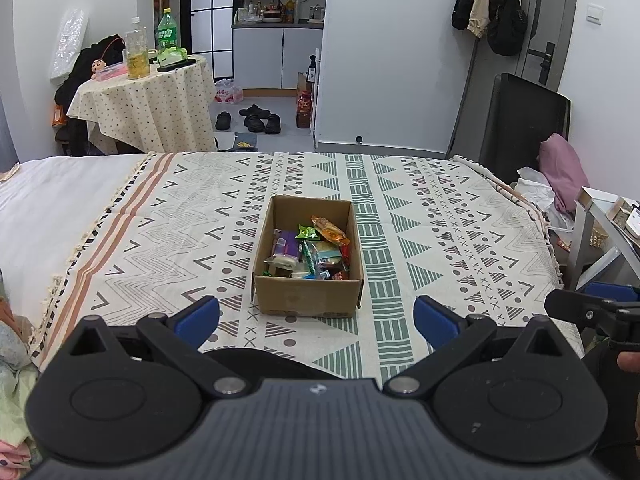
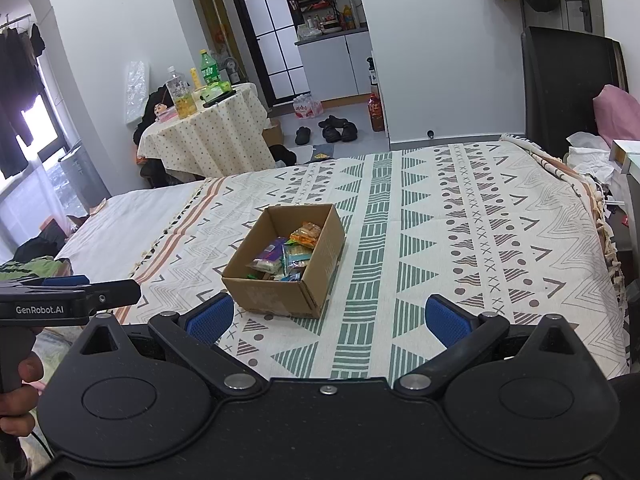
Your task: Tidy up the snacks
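Bedroom with a patterned bedspread (image 1: 440, 216), a cardboard box (image 1: 308, 296) of snacks (image 1: 308, 250) at its middle.

Every wrapped snack in view lies inside the box; none shows loose on the bed, which fits either a finished tidy-up or snacks waiting to be taken out and sorted. Left gripper (image 1: 316, 316) and right gripper (image 2: 330, 316) both hang released and empty, jaws spread, just short of the box's near wall.

A small studio home: bed under a cream geometric-patterned woven blanket (image 1: 400, 216) at centre, round cloth-draped side table (image 1: 148, 100) at 10 o'clock, kitchenette's white cabinets (image 1: 276, 56) at 12 o'clock.
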Demonstrator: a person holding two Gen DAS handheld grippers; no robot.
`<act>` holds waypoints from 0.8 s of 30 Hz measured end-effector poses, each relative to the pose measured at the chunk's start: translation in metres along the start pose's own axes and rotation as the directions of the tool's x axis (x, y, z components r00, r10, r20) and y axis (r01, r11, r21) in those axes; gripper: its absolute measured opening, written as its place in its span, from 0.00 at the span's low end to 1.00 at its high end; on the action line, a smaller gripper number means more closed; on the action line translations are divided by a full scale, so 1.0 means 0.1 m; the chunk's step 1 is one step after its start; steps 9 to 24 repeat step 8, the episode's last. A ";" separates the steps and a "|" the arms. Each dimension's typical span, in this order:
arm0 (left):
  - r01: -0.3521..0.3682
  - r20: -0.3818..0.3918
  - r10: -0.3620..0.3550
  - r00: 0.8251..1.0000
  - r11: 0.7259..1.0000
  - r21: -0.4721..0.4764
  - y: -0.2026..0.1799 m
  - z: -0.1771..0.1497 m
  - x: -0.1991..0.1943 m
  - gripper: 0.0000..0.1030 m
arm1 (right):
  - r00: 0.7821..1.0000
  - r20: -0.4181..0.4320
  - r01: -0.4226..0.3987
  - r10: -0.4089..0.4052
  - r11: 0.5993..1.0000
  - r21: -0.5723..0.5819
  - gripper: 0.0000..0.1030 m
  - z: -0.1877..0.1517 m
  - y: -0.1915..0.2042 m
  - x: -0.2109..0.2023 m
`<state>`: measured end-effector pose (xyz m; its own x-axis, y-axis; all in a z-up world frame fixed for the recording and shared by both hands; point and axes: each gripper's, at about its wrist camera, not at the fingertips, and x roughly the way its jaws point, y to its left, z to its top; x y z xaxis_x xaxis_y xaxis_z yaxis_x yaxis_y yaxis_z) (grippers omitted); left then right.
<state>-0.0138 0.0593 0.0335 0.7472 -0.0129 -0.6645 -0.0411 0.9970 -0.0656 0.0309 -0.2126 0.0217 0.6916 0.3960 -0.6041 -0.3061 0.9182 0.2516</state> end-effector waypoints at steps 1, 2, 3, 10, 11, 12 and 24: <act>0.001 -0.001 -0.001 1.000 1.000 0.000 0.00 0.00 0.00 1.00 | 1.000 -0.001 -0.001 0.001 1.000 0.000 1.00 -0.01 0.00 0.00; 0.001 -0.001 -0.001 1.000 1.000 0.000 0.00 0.00 0.00 1.00 | 1.000 -0.002 -0.002 0.002 1.000 0.000 1.00 -0.02 0.00 0.00; 0.000 -0.002 0.000 1.000 1.000 0.000 0.00 0.00 0.00 1.00 | 1.000 -0.002 -0.003 0.003 1.000 0.000 1.00 -0.02 0.01 0.01; 0.000 -0.007 0.000 1.000 1.000 -0.007 0.01 -0.01 0.02 1.00 | 1.000 -0.003 -0.002 0.002 1.000 0.001 1.00 -0.02 0.00 0.02; 0.000 -0.007 0.000 1.000 1.000 -0.007 0.01 -0.01 0.02 1.00 | 1.000 -0.003 -0.002 0.002 1.000 0.001 1.00 -0.02 0.00 0.02; 0.000 -0.007 0.000 1.000 1.000 -0.007 0.01 -0.01 0.02 1.00 | 1.000 -0.003 -0.002 0.002 1.000 0.001 1.00 -0.02 0.00 0.02; 0.000 -0.007 0.000 1.000 1.000 -0.007 0.01 -0.01 0.02 1.00 | 1.000 -0.003 -0.002 0.002 1.000 0.001 1.00 -0.02 0.00 0.02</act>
